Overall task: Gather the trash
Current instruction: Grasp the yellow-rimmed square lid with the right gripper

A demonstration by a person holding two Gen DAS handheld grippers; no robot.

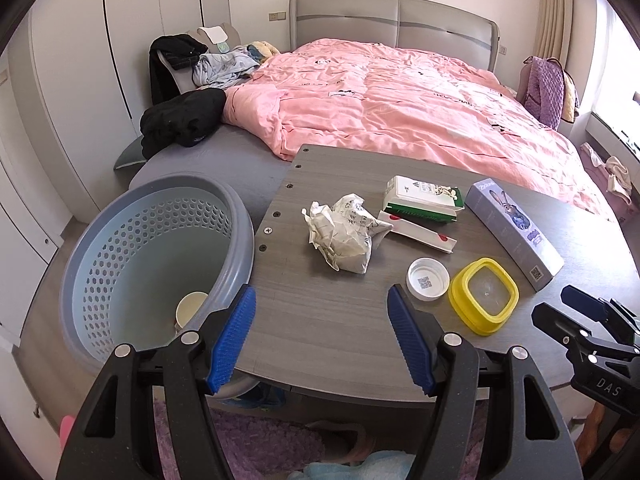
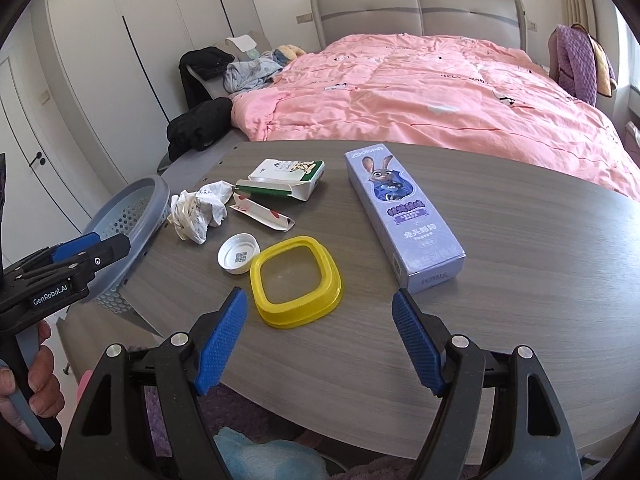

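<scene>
Risk: crumpled paper (image 1: 344,232) near desk (image 1: 320,320) left edge may miss basket (image 1: 120,248) (mine drifts) | both grippers wide, empty

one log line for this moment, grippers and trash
left gripper open, empty | right gripper open, empty | paper cup in basket | crumpled paper on table

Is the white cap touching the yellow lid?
Cannot tell. In the right wrist view the white cap and the yellow lid meet edge to edge with no table visible between them; overlap or contact is unclear.
</scene>
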